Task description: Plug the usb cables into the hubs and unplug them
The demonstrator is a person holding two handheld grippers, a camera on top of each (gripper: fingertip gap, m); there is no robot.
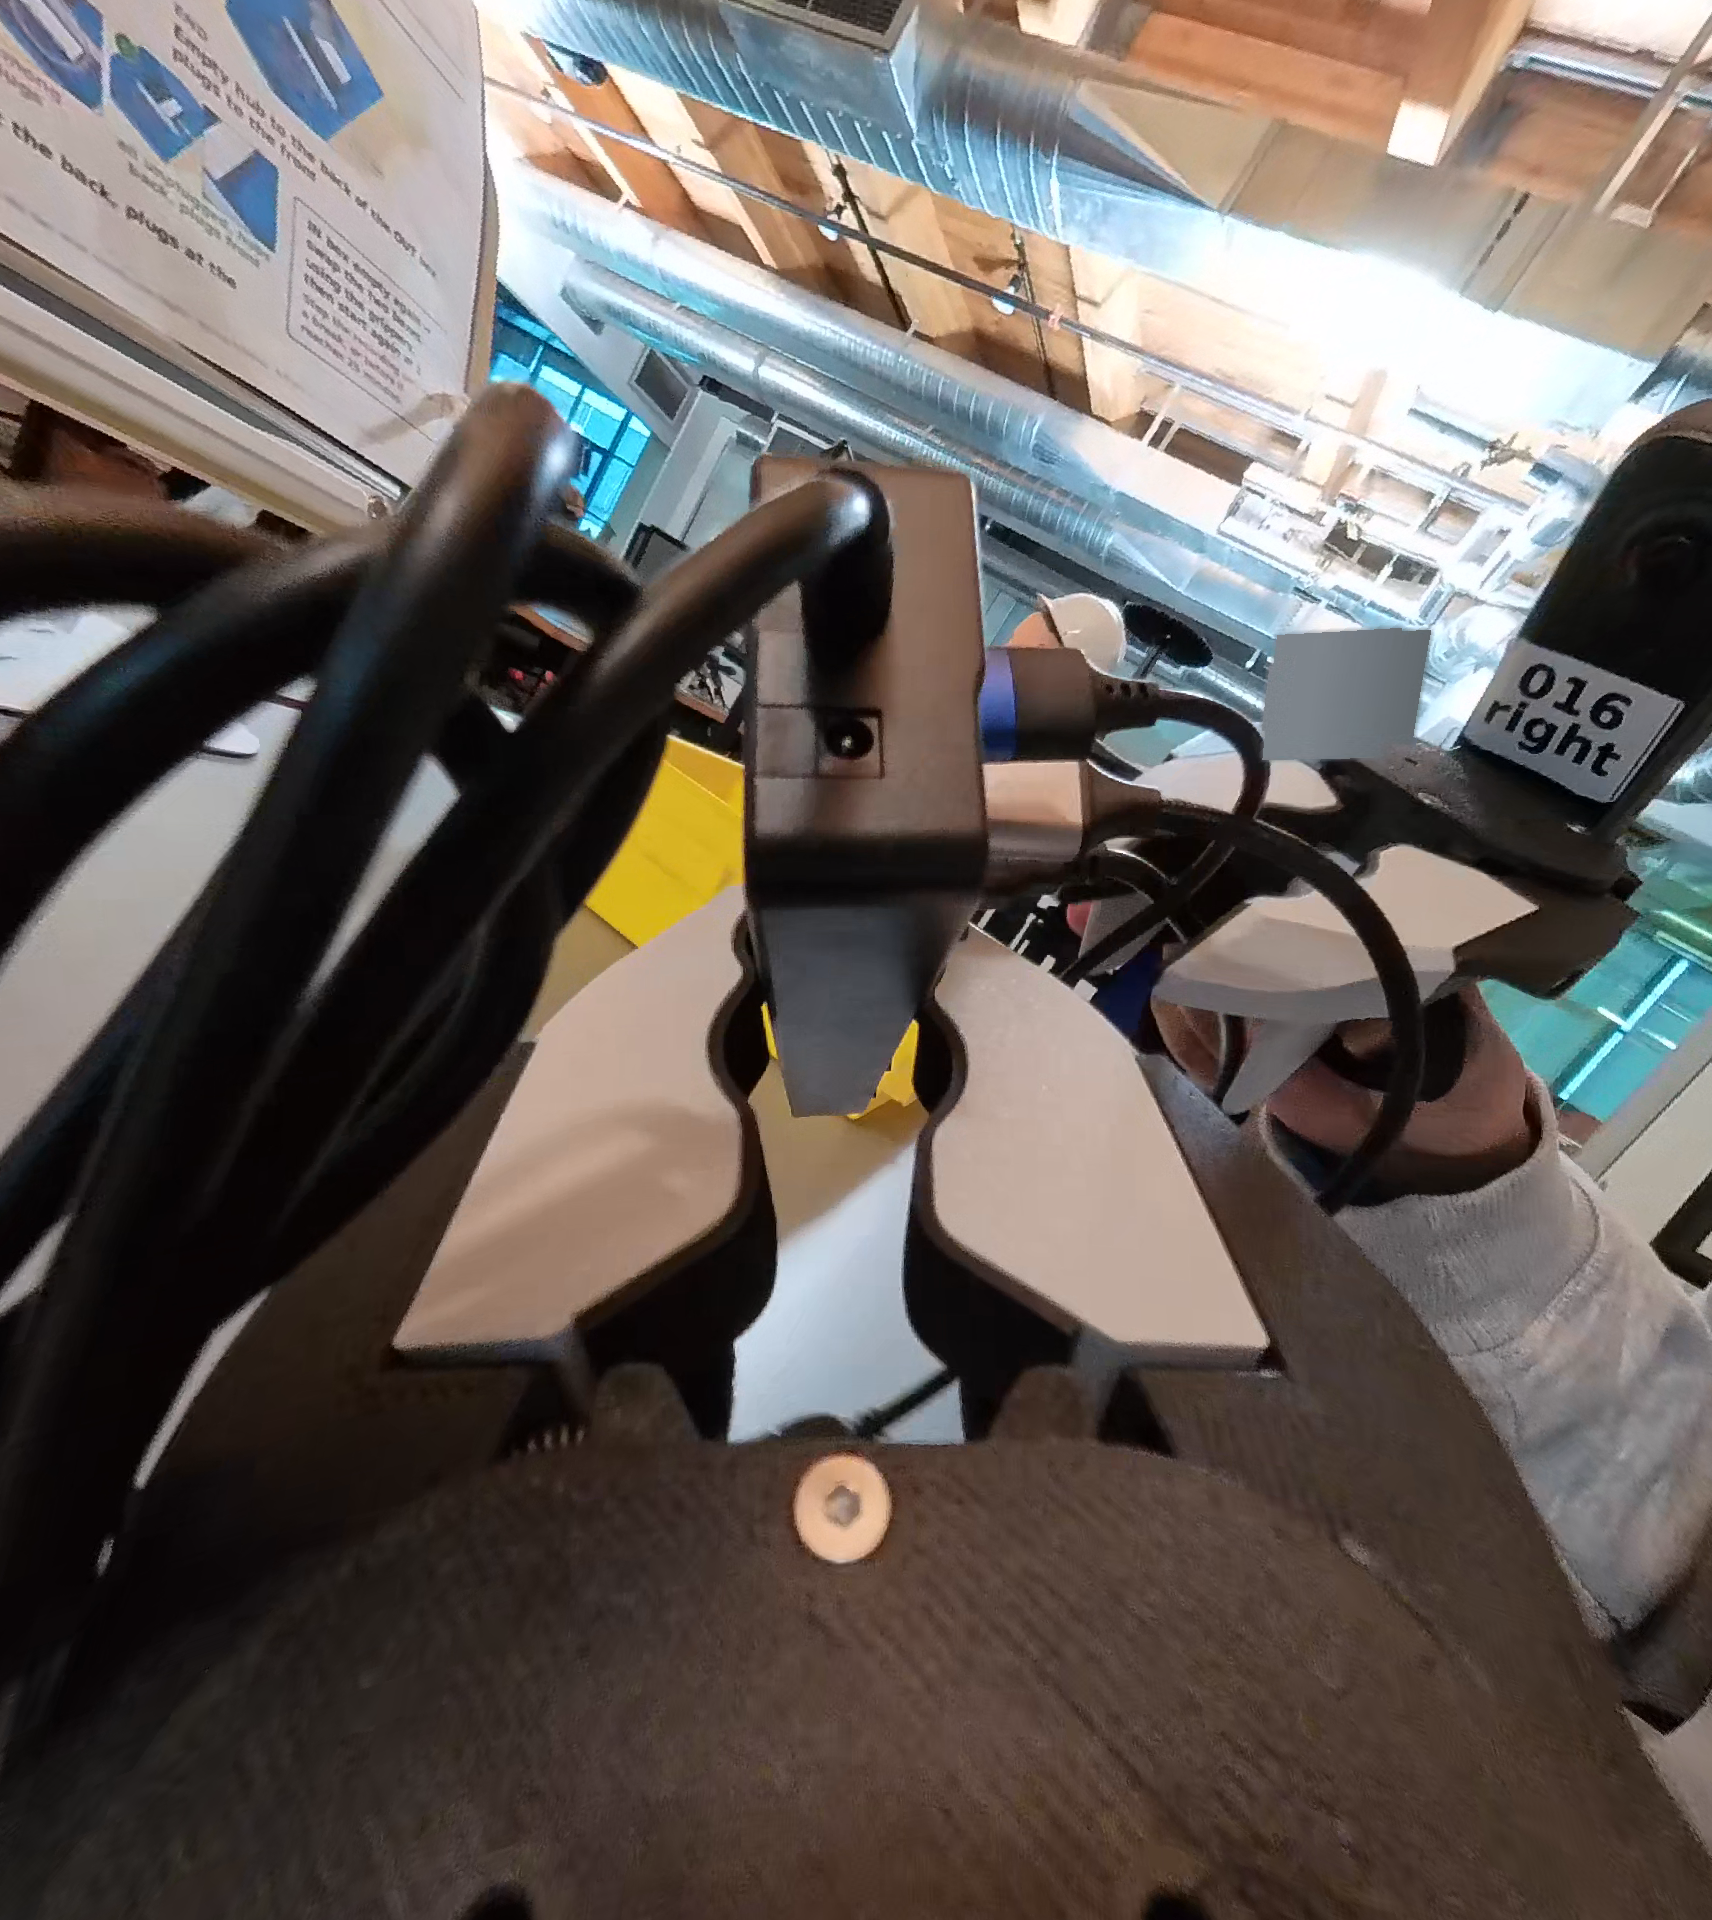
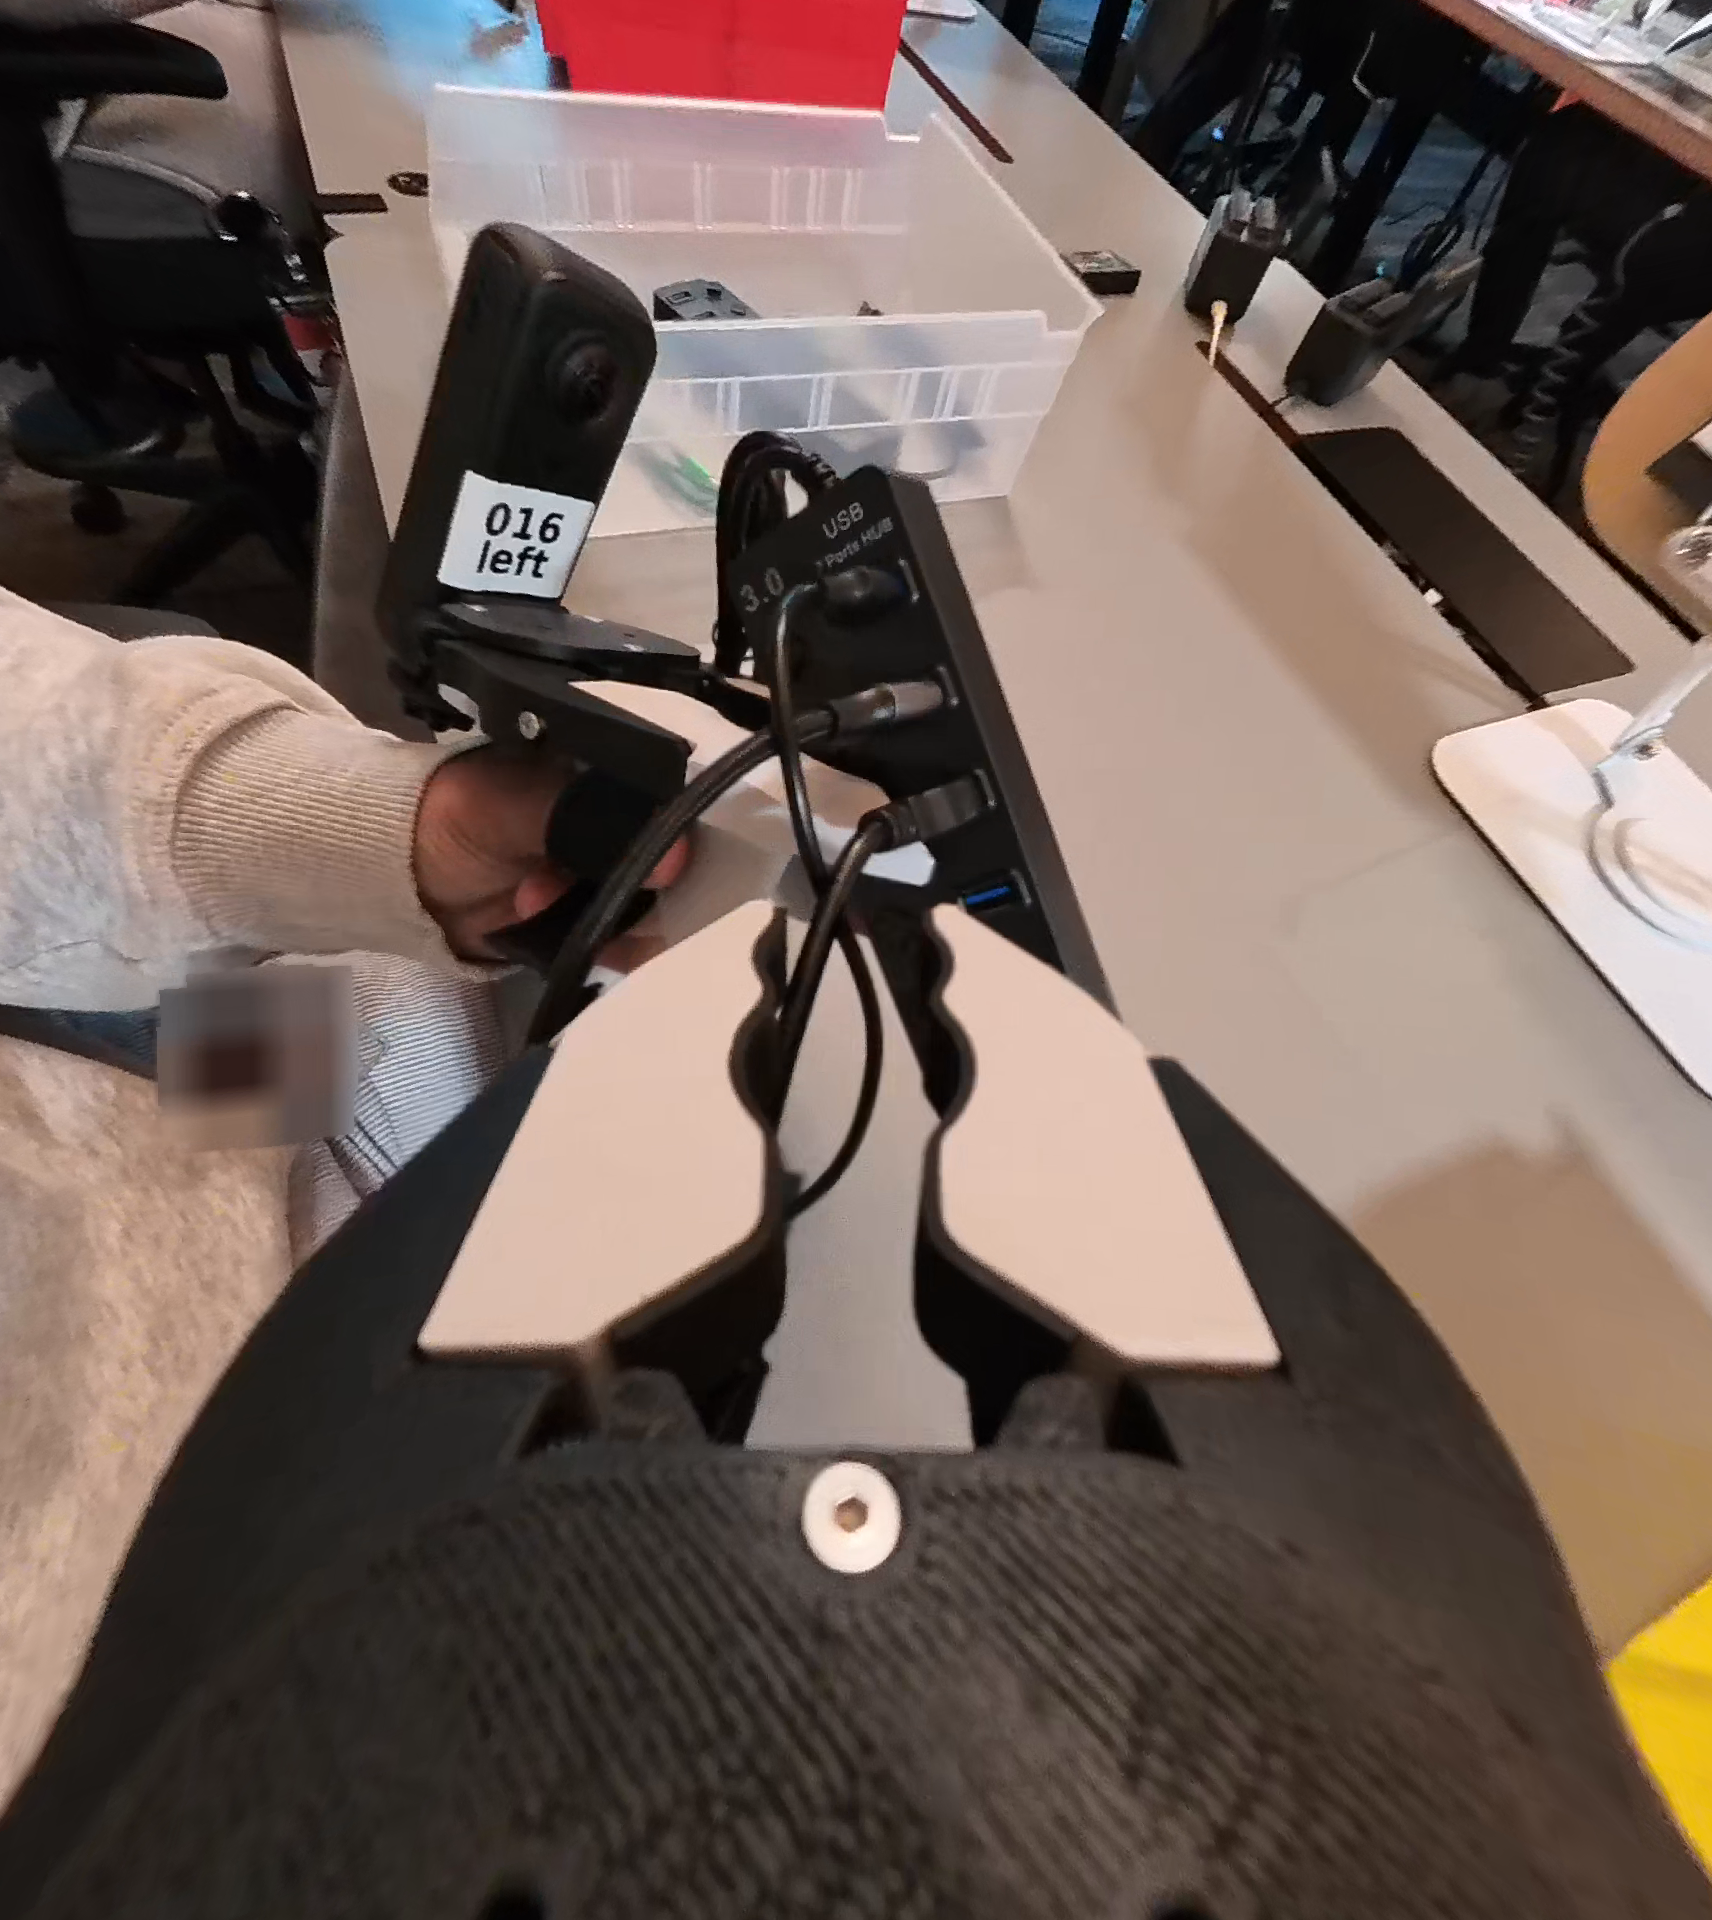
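Observation:
A long black USB hub stands upright in my left gripper, which is shut on its lower end. A blue-ringed plug and a silver plug sit in its right side. A thick black cable loops off to the left. In the right wrist view the hub carries three plugs: a round black one, a silver one and a black one. A blue port below them is empty. My right gripper is open just below the plugs, with thin cables running between its fingers.
A clear plastic bin stands behind the hub, with a red box beyond it. A white stand base is on the table at right. Black chargers sit at the far edge. An office chair is on the left.

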